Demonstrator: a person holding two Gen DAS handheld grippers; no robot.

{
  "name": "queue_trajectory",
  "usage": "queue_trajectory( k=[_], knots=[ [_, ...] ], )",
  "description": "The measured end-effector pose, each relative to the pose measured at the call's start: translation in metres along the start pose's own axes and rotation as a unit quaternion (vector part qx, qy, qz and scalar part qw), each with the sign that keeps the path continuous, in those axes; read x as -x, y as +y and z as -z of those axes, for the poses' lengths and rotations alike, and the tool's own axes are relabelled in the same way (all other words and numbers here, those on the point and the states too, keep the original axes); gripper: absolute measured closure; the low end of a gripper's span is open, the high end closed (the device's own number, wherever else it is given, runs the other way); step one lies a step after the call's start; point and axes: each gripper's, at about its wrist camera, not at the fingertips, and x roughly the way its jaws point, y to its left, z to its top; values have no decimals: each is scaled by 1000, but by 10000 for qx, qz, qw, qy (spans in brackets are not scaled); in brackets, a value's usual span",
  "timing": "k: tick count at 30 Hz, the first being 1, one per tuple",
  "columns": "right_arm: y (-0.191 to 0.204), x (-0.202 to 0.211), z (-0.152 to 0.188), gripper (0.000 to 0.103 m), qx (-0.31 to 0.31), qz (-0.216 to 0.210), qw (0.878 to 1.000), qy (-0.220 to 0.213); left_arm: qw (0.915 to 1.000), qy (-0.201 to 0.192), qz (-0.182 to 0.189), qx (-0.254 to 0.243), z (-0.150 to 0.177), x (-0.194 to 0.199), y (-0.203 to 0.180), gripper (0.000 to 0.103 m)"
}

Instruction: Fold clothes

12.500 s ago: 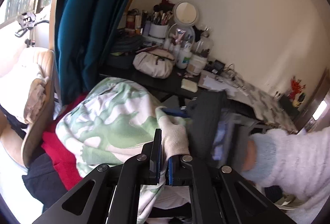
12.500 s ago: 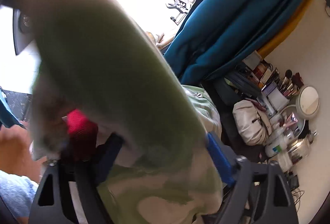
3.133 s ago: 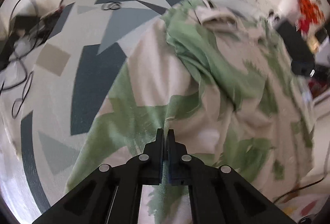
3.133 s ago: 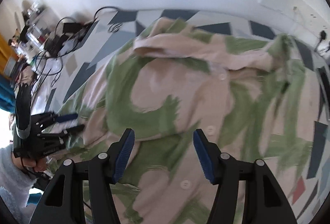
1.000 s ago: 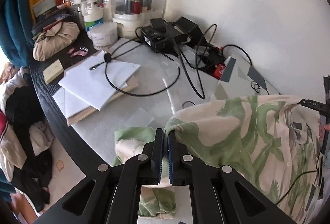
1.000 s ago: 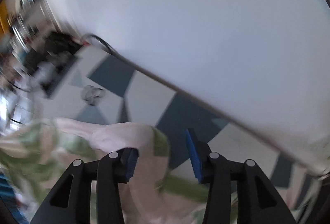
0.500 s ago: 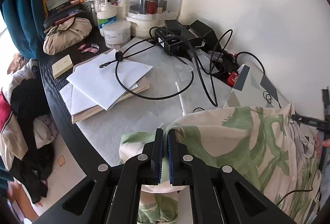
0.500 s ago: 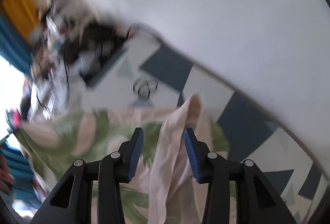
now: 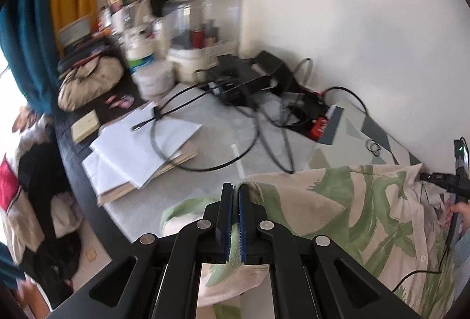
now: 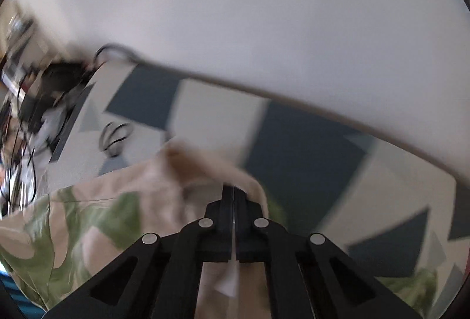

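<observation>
Green-and-cream shirt [image 9: 346,210] spread on the patterned worktop [image 10: 217,119]; left gripper [image 9: 236,195] clenched on its near-left edge, right gripper [image 10: 233,195] clamped at the far collar — best kept taut and level

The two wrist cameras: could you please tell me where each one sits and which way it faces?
Left wrist: rides behind the left tongs, aimed down across the cluttered desk; tongs shut on the green-patterned shirt; the right tongs and fingertips show at the right edge.
Right wrist: rides behind the right tongs, aimed down at the patterned mat and wall; tongs just closed on the shirt.
Shared: shirt, mat, cables.
</observation>
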Motion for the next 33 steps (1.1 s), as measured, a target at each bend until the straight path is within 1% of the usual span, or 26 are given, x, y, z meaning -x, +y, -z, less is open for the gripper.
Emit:
queue_trajectory(
  k=[1,4,5,8,11,14,15,17,18,19,20,23,26,28,29,30,32,33],
  knots=[
    [-13,6,0,103,-160,-24,9999,-37,10000,-18,7,-90,-2,-1,-5,100],
    [-24,17,2,101,-311,-663,9973,91,9999,-49,10,-160,-8,-4,-13,100],
    [-18,20,1,101,-196,-776,9967,115,9999,-65,-13,-124,-9,-4,-12,100],
    [3,30,-4,98,178,-648,9975,-201,9999,-69,-57,50,-11,-4,-12,100],
    [15,15,-11,89,28,-1150,9933,70,9998,-63,-97,140,-10,-3,-8,100],
    [31,-7,-12,88,103,-997,9941,410,9997,-55,-137,192,-8,-3,-4,100],
    [35,-14,-12,88,72,-1050,9932,501,9996,-52,-147,220,-8,-3,-2,100],
    [43,-20,-12,89,134,-1203,9912,532,9995,-85,-173,247,-8,-2,-1,100],
    [49,-18,-11,98,270,-1192,9916,424,9994,-102,-185,259,-8,-1,-1,100],
    [52,-13,-10,100,360,-1114,9927,286,9994,-132,-194,241,-8,0,-1,100],
    [54,-8,-10,100,441,-1028,9936,146,9994,-191,-204,201,-9,1,-3,100],
    [41,20,-15,102,360,-883,9948,-346,9991,-365,-170,92,-17,3,-12,100],
    [26,55,-26,102,464,-480,9933,-942,9982,-580,-116,-6,-29,3,-25,100],
    [11,69,-41,102,362,-326,9918,-1183,9974,-716,-71,-71,-40,1,-36,100],
    [3,75,-46,102,281,-315,9916,-1225,9974,-723,-28,-70,-45,0,-39,100],
    [-4,77,-52,102,219,-351,9924,-1158,9973,-731,14,-69,-49,-1,-42,100],
    [0,67,-54,101,388,-587,9949,-724,9972,-744,100,-68,-58,-3,-48,100],
    [3,62,-54,101,481,-709,9951,-497,9977,-650,164,-90,-59,-4,-49,100]
  ],
)
